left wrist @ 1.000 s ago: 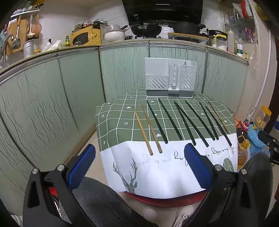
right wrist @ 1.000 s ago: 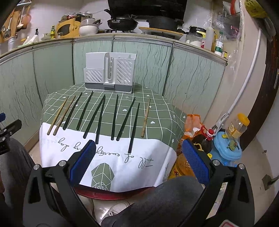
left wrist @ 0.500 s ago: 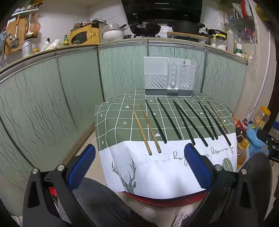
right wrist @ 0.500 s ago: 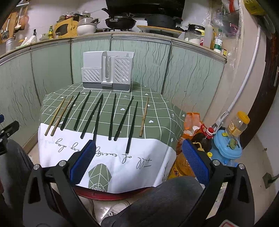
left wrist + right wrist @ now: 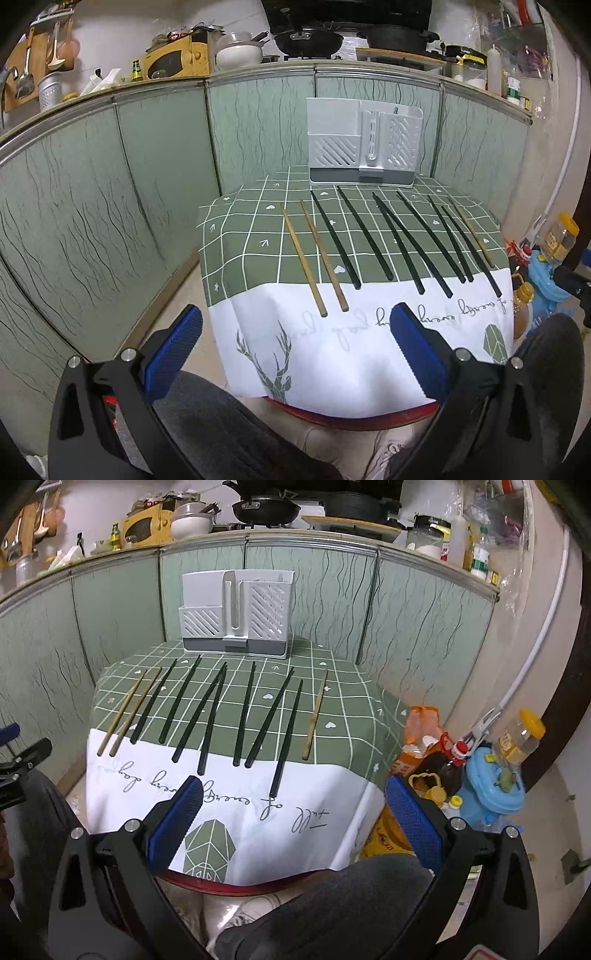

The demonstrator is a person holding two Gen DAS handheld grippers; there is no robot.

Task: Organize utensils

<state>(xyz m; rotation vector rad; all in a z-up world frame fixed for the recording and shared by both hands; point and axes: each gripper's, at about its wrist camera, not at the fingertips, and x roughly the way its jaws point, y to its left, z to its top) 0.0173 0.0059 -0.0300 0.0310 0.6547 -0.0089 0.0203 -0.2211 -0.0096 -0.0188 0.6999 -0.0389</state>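
Still untouched: chopsticks in a row

Light, stiff, slippery, I judge the chopsticks; I'd pinch near ends overhanging the table. Holder stands at twelve o'clock. Left claw and right claw gape wide, empty.

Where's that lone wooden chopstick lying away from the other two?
The single wooden chopstick lies at the right end of the row on the green checked tablecloth, just right of the last black chopstick, in front of the white utensil holder.
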